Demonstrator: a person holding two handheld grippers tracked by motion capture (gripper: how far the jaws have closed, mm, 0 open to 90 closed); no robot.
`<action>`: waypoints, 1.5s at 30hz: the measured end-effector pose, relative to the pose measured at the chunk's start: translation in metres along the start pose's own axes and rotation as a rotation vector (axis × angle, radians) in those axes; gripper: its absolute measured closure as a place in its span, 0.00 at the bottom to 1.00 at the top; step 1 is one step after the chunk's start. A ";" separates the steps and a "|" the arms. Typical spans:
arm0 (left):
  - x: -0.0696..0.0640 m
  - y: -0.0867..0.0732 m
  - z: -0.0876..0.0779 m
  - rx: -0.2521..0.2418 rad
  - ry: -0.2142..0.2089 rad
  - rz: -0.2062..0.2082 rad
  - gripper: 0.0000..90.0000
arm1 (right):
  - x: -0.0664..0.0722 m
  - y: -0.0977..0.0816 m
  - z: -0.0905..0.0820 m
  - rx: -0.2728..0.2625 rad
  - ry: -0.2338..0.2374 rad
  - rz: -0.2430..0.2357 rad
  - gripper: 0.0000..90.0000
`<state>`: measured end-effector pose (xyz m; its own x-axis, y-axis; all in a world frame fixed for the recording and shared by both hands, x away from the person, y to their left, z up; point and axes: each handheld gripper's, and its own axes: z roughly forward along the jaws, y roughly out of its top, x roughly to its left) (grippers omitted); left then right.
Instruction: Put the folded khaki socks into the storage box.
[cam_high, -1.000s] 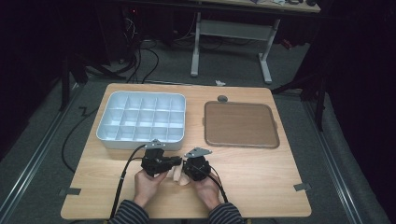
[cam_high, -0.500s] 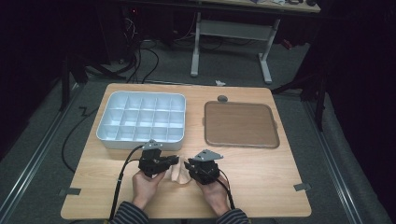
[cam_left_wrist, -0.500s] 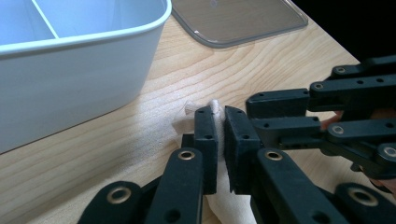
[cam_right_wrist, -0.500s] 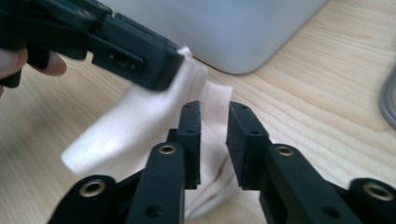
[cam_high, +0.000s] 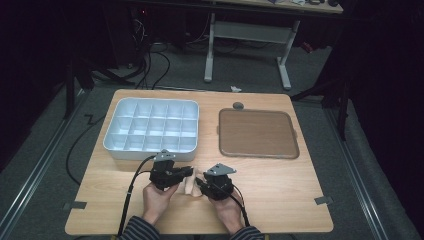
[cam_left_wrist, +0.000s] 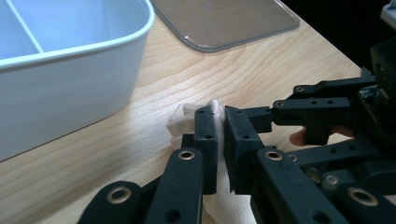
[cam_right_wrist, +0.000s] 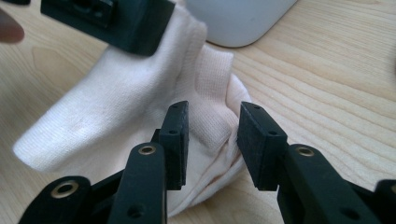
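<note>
A cream sock (cam_high: 188, 186) (cam_right_wrist: 116, 107) lies crumpled on the wooden table near the front edge, between my two grippers. My left gripper (cam_high: 190, 173) (cam_left_wrist: 219, 116) points right and is shut on a fold of the sock (cam_left_wrist: 180, 119). My right gripper (cam_high: 199, 183) (cam_right_wrist: 212, 116) faces it from the right. Its jaws have just been opening and now stand apart over the sock's ribbed cuff, their pads clear of the cloth. The left gripper's jaws (cam_right_wrist: 112, 18) show pinching the sock's far end in the right gripper view.
A white compartment bin (cam_high: 150, 150) (cam_left_wrist: 70, 70) (cam_right_wrist: 238, 18) stands just behind the grippers at the left. A flat brown tray (cam_high: 257, 132) (cam_left_wrist: 224, 23) lies at the back right. A small grey disc (cam_high: 238, 105) sits behind the tray.
The right gripper's jaws have opened and the right hand has shifted slightly to the right. The left gripper has kept still on the sock.
</note>
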<state>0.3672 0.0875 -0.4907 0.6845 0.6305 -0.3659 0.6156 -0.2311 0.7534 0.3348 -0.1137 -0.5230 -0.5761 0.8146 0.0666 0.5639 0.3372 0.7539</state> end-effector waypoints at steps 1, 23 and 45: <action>0.000 0.000 0.000 -0.001 -0.006 -0.002 0.94 | 0.001 -0.001 0.000 0.004 -0.006 -0.014 0.71; -0.005 0.008 0.006 0.033 -0.032 0.022 0.94 | 0.005 0.002 0.008 0.061 0.003 -0.045 0.71; -0.002 0.007 0.023 0.048 -0.001 0.025 0.94 | 0.002 0.002 0.008 0.039 0.065 -0.039 0.72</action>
<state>0.3793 0.0675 -0.4975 0.7003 0.6234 -0.3476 0.6162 -0.2822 0.7353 0.3396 -0.1073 -0.5266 -0.6347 0.7685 0.0812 0.5623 0.3872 0.7307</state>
